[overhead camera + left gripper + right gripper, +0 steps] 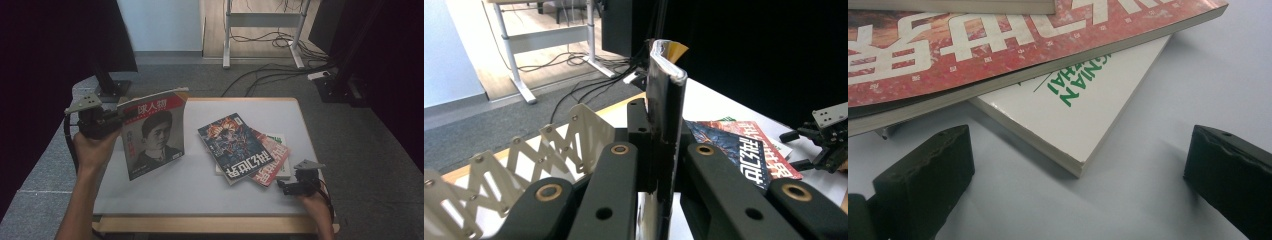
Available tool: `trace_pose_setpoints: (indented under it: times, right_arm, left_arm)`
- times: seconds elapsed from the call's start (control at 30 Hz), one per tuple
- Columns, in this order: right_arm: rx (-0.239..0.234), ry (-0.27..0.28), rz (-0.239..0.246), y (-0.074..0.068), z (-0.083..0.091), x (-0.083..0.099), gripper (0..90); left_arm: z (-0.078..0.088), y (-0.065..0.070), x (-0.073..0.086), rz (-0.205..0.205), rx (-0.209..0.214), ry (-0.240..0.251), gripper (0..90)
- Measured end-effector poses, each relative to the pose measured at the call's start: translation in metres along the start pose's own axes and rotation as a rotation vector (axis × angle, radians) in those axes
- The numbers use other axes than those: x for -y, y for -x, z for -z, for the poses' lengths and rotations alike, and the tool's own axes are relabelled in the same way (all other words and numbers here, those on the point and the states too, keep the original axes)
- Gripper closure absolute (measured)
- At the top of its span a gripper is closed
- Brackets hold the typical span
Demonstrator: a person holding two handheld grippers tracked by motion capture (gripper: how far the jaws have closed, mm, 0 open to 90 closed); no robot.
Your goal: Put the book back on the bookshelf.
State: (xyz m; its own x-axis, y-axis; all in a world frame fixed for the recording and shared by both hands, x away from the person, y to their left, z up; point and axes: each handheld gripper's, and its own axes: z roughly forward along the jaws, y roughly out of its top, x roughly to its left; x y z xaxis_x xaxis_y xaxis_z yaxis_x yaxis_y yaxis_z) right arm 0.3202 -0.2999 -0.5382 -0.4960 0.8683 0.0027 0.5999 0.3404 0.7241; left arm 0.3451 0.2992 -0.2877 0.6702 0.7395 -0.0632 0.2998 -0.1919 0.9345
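While clamped edge-on, magazine (664, 115) hides left hand-held gripper (659, 150) pads

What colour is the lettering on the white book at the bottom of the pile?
Green on the white book, best seen in the right gripper view.

Grey carpet floor (210, 80) — cables (280, 70) trailing; white desk frame (262, 22) on wood floor (215, 30), black curtains (60, 40) flanking.
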Motion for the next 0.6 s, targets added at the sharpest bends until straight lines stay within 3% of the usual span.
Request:
trace_pose_setpoints:
  times: [0.37,0.6]
  right_arm:
    - [0.0,0.0,0.0,0.0,0.0,0.0,0.0]
    - [-0.001,-0.001,0.0,0.0,0.0,0.0,0.0]
  left_arm:
    - [0.025,-0.011,0.005,0.018,-0.043,0.012,86.9]
    - [0.039,-0.018,0.007,0.027,-0.099,0.014,86.9]
